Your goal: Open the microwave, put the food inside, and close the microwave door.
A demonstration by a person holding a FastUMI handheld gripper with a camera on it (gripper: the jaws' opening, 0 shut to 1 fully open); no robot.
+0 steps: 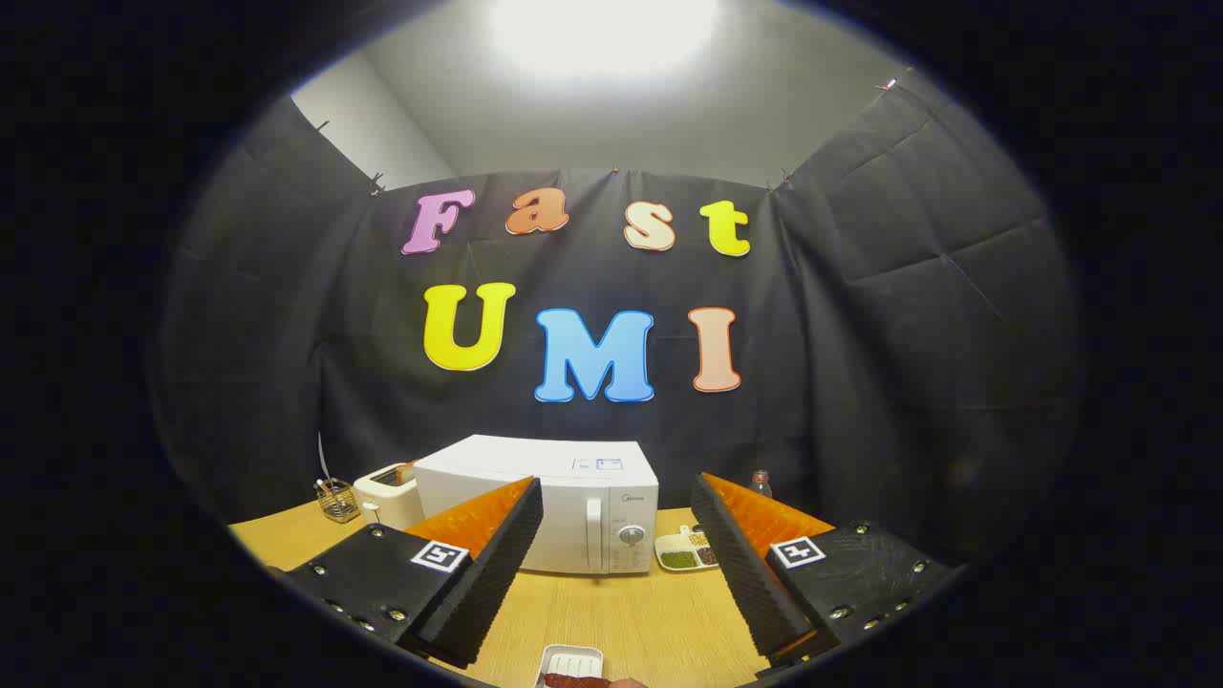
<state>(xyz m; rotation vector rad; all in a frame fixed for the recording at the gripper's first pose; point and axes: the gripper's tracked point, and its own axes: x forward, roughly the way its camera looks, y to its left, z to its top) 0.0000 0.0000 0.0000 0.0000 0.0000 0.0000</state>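
My gripper (616, 573) hung spread and empty. Between its fingers lay the white food tray (570, 664), light and likely slippery, best pinched by its rim. Beyond stood the shut microwave (564, 511), its stiff vertical door handle (593, 530) the place to pull.

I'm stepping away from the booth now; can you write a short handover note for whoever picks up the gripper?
Gripper: open, holding nothing, above the table.
Microwave: beyond the fingers, door shut.
Food: on the white tray on the table just below the fingers, untouched.
Done: nothing yet.
Left: open the door, put the food inside, close the door.
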